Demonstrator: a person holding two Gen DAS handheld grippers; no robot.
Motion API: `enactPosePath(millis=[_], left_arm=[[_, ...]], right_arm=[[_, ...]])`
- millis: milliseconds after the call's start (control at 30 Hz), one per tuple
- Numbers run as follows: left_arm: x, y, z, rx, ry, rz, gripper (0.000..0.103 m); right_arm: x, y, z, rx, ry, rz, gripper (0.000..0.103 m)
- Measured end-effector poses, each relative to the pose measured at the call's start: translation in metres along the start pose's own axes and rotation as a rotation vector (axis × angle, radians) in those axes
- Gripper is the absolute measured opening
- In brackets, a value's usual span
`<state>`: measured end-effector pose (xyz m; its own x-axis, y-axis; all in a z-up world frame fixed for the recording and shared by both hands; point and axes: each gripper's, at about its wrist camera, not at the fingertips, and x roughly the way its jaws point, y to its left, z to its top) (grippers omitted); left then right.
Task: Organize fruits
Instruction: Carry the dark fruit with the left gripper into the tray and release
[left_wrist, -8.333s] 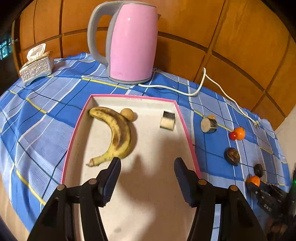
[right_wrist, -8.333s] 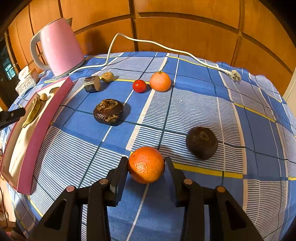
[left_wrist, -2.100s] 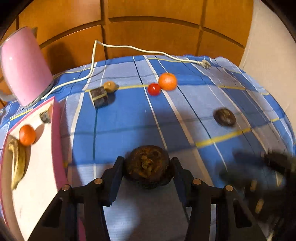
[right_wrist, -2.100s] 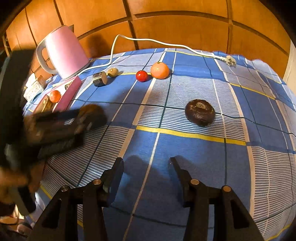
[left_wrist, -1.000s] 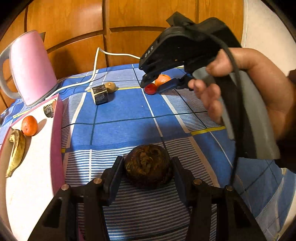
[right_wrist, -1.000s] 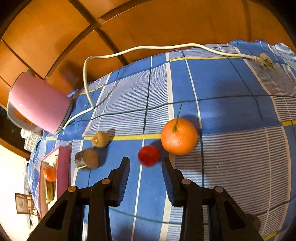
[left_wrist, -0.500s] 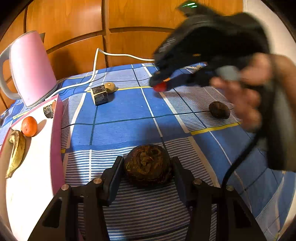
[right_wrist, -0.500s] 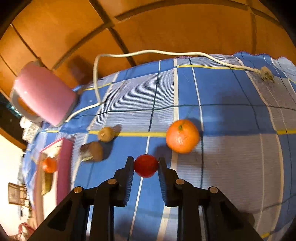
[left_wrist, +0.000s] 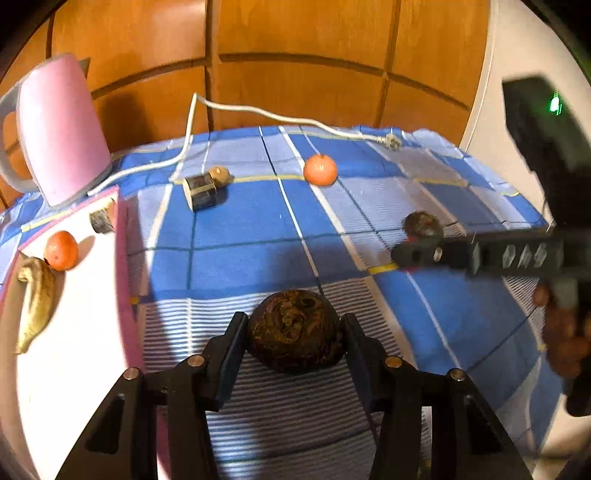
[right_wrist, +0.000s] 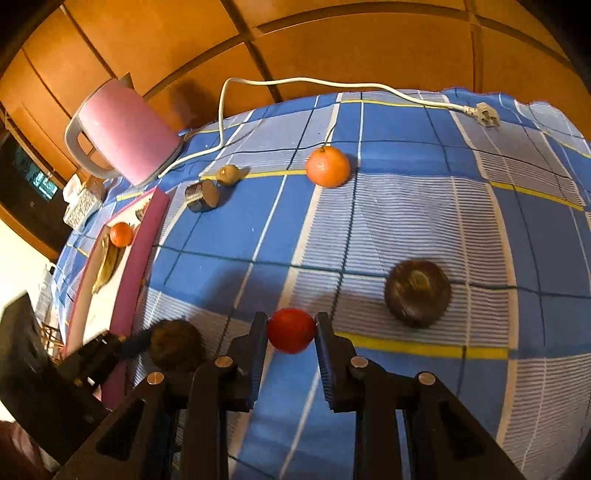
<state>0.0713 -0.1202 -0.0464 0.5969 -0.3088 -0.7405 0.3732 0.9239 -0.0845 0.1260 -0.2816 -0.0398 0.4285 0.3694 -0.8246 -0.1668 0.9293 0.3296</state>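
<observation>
left gripper (left_wrist: 293, 332) fingers clamped on dark wrinkled fruit (left_wrist: 293, 330), pink tray (left_wrist: 125, 258) off to finger-left. right gripper (right_wrist: 291, 332) pinches small red fruit (right_wrist: 291, 329) at fingertips only; round and smooth, could squirt out. both head traywards, grippers might collide.

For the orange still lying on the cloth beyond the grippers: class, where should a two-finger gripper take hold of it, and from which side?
Grip the orange across its widest middle, fingers on its left and right flanks, coming from the near side. It is round, its stem points up and back, and the tablecloth around it is bare.
</observation>
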Motion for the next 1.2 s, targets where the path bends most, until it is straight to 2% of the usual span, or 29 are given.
enactPosePath(millis=[200,267,400,567,800,1133,1200], left_arm=[[-0.033,0.015,0.0,-0.04,-0.035,-0.008,0.051],[-0.047,0.027,0.001,-0.073,-0.055,0.0,0.051],[-0.071,0.06,0.001,-0.173,-0.087,0.025,0.052],[-0.091,0.116,-0.006,-0.305,-0.107,0.099,0.052],[-0.09,0.19,-0.017,-0.461,-0.083,0.202,0.052],[-0.063,0.242,-0.002,-0.468,-0.049,0.307,0.052],[-0.058,0.247,0.002,-0.465,-0.049,0.305,0.054]], right_arm=[[0.006,0.021,-0.016,-0.131,0.023,-0.078,0.026],[0.011,0.03,-0.024,-0.161,0.035,-0.076,0.026],[0.016,0.045,-0.032,-0.21,0.022,-0.11,0.026],[0.015,0.047,-0.035,-0.205,0.015,-0.108,0.026],[0.016,0.048,-0.035,-0.192,0.009,-0.109,0.026],[0.016,0.046,-0.034,-0.182,0.01,-0.105,0.026],[0.016,0.047,-0.034,-0.181,0.011,-0.107,0.026]])
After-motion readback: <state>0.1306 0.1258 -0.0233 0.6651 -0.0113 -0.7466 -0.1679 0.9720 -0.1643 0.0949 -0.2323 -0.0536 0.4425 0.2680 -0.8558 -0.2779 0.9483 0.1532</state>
